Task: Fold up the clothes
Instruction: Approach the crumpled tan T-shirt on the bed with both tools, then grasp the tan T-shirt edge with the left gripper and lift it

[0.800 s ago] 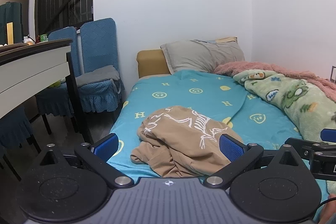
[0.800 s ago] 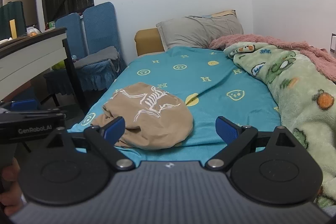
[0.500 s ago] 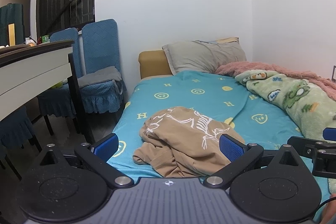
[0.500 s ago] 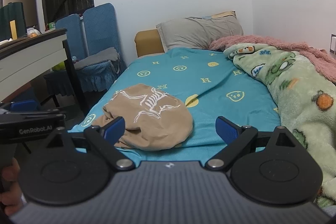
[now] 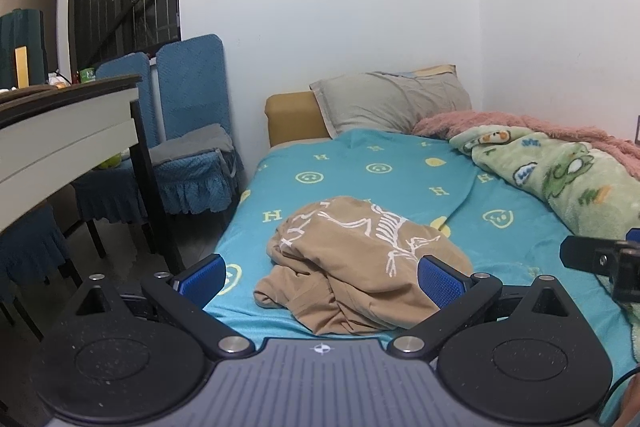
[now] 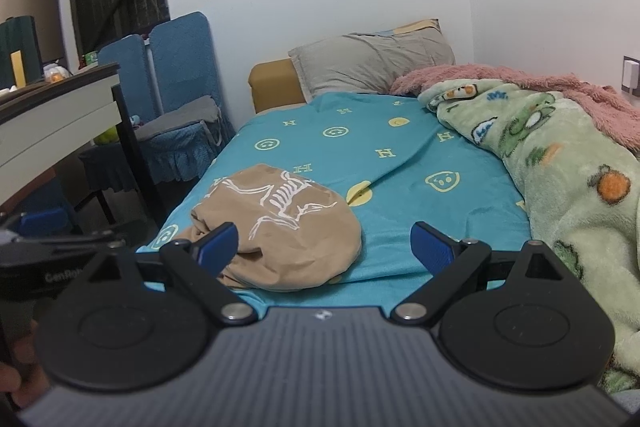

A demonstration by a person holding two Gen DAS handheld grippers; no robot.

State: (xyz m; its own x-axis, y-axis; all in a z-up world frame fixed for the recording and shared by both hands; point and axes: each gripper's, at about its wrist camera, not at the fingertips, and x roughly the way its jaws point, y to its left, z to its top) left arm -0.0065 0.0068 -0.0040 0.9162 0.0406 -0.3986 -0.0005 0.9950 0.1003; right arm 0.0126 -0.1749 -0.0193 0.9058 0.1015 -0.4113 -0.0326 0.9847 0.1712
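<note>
Tan shirt (image 5: 360, 267) on the bed (image 5: 400, 179) looks soft and floppy; grab its 6 o'clock hem. Left tool (image 5: 320, 277) and right tool (image 6: 324, 243) gape wide, empty.

Yellow letter "H" marks are repeating across the teal bedsheet (image 5: 360, 171) among smiley faces. Pale lettering "GenRo" is showing, cut off, on the left gripper's (image 6: 60, 267) black body at the near left.

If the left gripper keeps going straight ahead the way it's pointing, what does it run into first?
Most likely the crumpled tan garment with the white skeleton print, lying on the teal bedsheet directly between the open left gripper fingers. Depth is hard to judge; nothing else appears in between.
</note>
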